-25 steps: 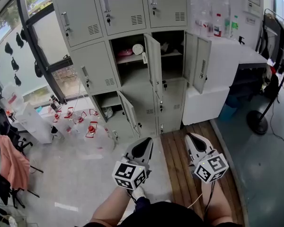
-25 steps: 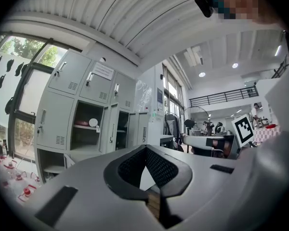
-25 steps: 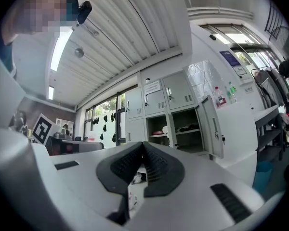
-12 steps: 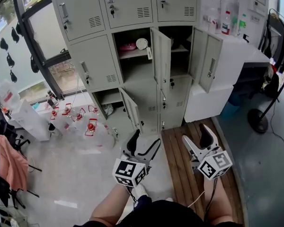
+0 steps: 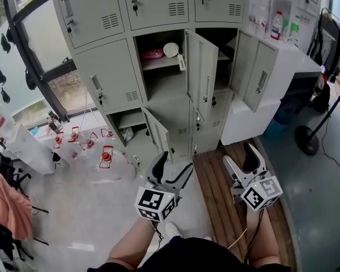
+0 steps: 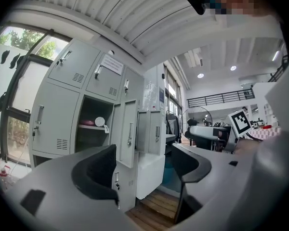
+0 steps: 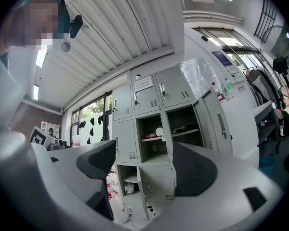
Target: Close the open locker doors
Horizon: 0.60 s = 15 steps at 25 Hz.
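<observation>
A grey locker block [image 5: 107, 72] stands ahead with three doors open. The middle-row centre door [image 5: 203, 72] and middle-row right door [image 5: 259, 75] hang wide, and the bottom-row door [image 5: 157, 134] stands ajar. My left gripper [image 5: 173, 168] is held low in front of the bottom door and apart from it. Its jaws have just been opening and stand open on nothing. My right gripper [image 5: 242, 158] hovers over the wooden floor strip, also just opened and holding nothing. The left gripper view shows the open doors [image 6: 127, 131] beyond the left gripper [image 6: 144, 165]. The right gripper [image 7: 142, 165] frames the open compartments [image 7: 154, 143].
Several red-capped bottles [image 5: 105, 154] stand on the floor left of the lockers. A white cabinet [image 5: 246, 123] sits to the lockers' right under the open right door. A fan stand [image 5: 309, 140] is at the far right, and a pink cloth [image 5: 11, 203] at the far left.
Both grippers went from shut to open. Both moved forward toward the lockers, which now look nearer and larger.
</observation>
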Tool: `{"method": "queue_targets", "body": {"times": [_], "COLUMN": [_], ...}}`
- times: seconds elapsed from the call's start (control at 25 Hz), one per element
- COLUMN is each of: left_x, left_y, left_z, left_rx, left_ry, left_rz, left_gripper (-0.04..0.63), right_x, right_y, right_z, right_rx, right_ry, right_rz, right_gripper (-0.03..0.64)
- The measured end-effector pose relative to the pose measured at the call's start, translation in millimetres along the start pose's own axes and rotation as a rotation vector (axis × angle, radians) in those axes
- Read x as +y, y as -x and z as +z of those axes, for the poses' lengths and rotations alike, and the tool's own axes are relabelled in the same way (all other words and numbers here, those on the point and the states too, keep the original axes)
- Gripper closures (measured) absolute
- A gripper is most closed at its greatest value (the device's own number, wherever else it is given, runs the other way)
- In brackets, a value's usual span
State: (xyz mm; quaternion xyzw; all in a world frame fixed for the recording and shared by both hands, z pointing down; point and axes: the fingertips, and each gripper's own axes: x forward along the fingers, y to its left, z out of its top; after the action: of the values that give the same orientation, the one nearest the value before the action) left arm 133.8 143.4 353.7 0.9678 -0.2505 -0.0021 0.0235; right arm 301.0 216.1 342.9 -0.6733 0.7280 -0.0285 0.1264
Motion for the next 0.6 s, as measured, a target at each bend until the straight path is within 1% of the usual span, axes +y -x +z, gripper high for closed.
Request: {"method": "queue_targets", "body": {"times": [0.36, 0.6], "left_x": [53.4, 70.2], "left_y": [-25.4, -36.3], "left_z": [0.5, 2.5], "left_rx": [-0.001, 0.007], "left_ry": [-0.007, -0.017], "left_rz": [-0.085, -0.133], "left_gripper": [0.235, 0.235], "right_x": [6.8, 9.4], "right_y": [-52.6, -70.0], "right_z": [-4.6, -5.0], "right_rx": [-0.018, -0.027], "right_ry": [0.016, 0.022], "right_rz": [-0.063, -0.099], "right_gripper": [0.249, 0.249]}}
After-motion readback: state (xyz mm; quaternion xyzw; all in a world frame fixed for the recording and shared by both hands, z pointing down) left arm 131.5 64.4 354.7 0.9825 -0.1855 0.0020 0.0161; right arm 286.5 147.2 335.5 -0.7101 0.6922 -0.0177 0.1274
